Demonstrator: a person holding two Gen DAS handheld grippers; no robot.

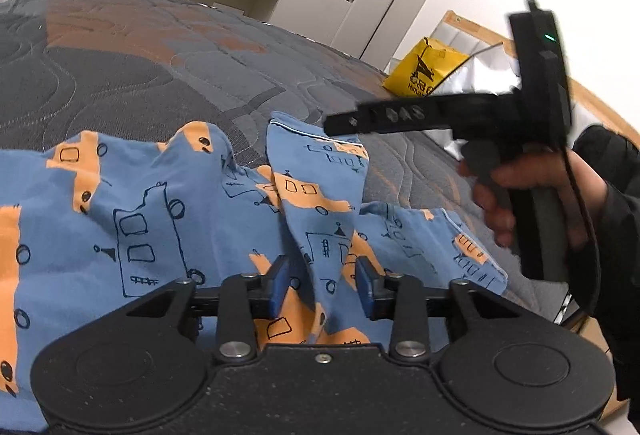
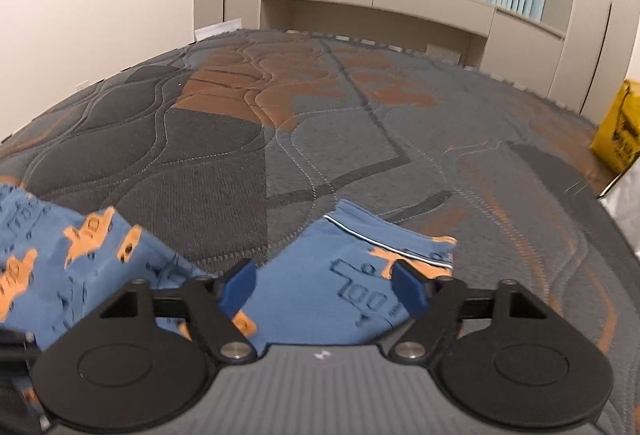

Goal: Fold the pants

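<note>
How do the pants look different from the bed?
The pants are blue with orange cartoon trucks; the bed is grey with brown patches. The pants are small and rumpled; the bed is big and lies flat, with wavy stitched lines. Both are cloth with some orange-brown colour.

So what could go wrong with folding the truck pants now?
1. The left tool has only a raised ridge of the pants between its open pads, so closing may pinch just one layer.
2. The right tool hovers open over a leg end, so the fold could go crooked.
</note>
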